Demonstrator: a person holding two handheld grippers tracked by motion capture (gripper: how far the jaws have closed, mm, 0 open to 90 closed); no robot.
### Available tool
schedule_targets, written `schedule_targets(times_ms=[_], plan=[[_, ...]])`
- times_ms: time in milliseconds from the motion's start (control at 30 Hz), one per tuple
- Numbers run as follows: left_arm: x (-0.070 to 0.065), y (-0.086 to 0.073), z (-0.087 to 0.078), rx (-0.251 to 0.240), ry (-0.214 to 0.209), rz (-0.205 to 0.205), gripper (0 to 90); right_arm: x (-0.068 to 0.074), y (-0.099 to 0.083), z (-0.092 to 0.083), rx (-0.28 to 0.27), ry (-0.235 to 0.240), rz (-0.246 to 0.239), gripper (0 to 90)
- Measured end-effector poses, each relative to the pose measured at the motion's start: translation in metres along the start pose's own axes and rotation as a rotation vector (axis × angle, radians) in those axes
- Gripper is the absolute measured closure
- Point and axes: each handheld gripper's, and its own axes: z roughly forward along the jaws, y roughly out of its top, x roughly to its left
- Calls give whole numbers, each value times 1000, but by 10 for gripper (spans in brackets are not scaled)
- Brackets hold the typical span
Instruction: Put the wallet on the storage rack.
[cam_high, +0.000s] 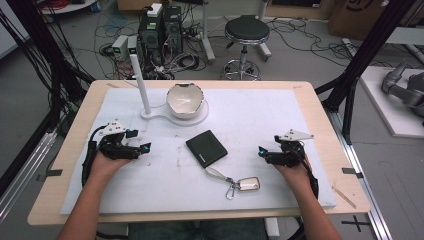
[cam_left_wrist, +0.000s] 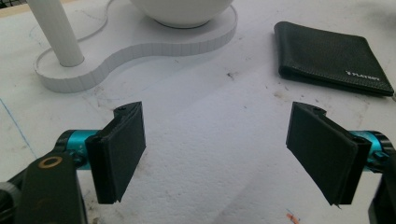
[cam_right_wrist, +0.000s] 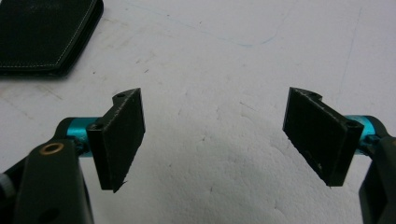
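On the white sheet that covers the table, I rest both hands low, one to each side of the black wallet. My left gripper lies at about nine o'clock from the wallet, well apart from it, and points toward it; its fingers stand wide apart with only bare sheet between them. My right gripper lies at about three o'clock from the wallet, nearer to it but clear of it, and its fingers are spread just as wide, holding nothing. The wallet lies flat and closed near the middle of the sheet, turned cornerwise to me. In the left gripper view it sits at about one o'clock beyond my fingers; in the right gripper view its stitched edge shows at about eleven o'clock. At five o'clock from the wallet, just beside its near corner, a pale strap runs to a metal clasp and a silver-edged key fob; whether the strap touches the wallet I cannot tell. At twelve o'clock from the wallet a white bowl with a wavy rim sits on a white stand, and an upright white post rises from the stand's left end.
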Motion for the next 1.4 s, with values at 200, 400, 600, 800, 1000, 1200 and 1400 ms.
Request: schedule_targets(times_ms=[200, 400, 600, 800, 1000, 1200, 1400], plan=[[1, 0, 0, -9, 4, -2, 198, 0, 0, 0, 4, -2, 4, 211], [1, 0, -1, -7, 7, -5, 198, 1, 0, 0, 13, 0, -2, 211], [-4, 3, 5, 4, -11, 5, 198, 2, 1, 0, 5, 0, -10, 211], [-10, 14, 18, 0, -37, 12, 198, 4, -1, -3, 4, 0, -24, 211], [-19, 28, 41, 26, -87, 32, 198, 6, -1, -7, -6, 3, -19, 211], [-27, 40, 59, 41, -133, 55, 199, 6, -4, -10, -5, -3, -29, 211], [-36, 48, 81, 61, -161, 74, 196, -3, -13, -19, -14, -22, 1, 211]])
